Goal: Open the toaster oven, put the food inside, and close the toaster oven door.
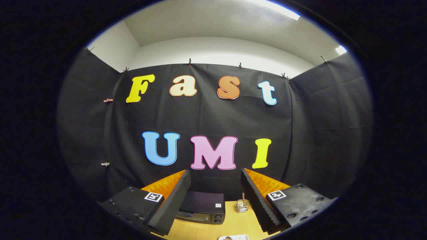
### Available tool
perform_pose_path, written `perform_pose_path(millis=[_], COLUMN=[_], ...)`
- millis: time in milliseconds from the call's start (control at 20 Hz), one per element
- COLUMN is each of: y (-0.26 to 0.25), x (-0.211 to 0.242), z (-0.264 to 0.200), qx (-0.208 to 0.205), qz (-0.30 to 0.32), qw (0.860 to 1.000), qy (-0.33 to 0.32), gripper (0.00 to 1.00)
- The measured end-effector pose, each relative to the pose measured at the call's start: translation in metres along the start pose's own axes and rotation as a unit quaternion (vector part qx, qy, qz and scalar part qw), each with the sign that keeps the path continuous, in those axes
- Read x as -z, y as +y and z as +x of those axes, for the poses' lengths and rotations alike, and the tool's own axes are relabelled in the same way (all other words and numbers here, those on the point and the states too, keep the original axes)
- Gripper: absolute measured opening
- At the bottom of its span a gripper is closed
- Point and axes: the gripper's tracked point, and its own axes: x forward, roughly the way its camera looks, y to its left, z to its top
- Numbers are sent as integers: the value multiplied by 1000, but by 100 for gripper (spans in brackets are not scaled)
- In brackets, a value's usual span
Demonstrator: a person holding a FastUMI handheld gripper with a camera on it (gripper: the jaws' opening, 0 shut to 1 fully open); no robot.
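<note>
The toaster oven (201,207) sits far back on the wooden table (233,223), seen between the fingers, its door apparently closed. The gripper (215,200) is spread wide, holding nothing. It should be lowered and brought squarely toward the door's top edge.

Black cloth booth wall (213,120), clipped along its top edge, encloses a wooden table (233,223) on three sides. Above the cloth, white room walls (213,50) meet a ceiling carrying a strip light (280,8).
</note>
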Motion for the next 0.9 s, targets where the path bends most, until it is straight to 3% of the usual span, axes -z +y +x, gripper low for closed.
perform_pose_path(millis=[900], y=[-7], x=[9], z=[-3], qx=[-2], qz=[1], qw=[1000], qy=[10], gripper=[97])
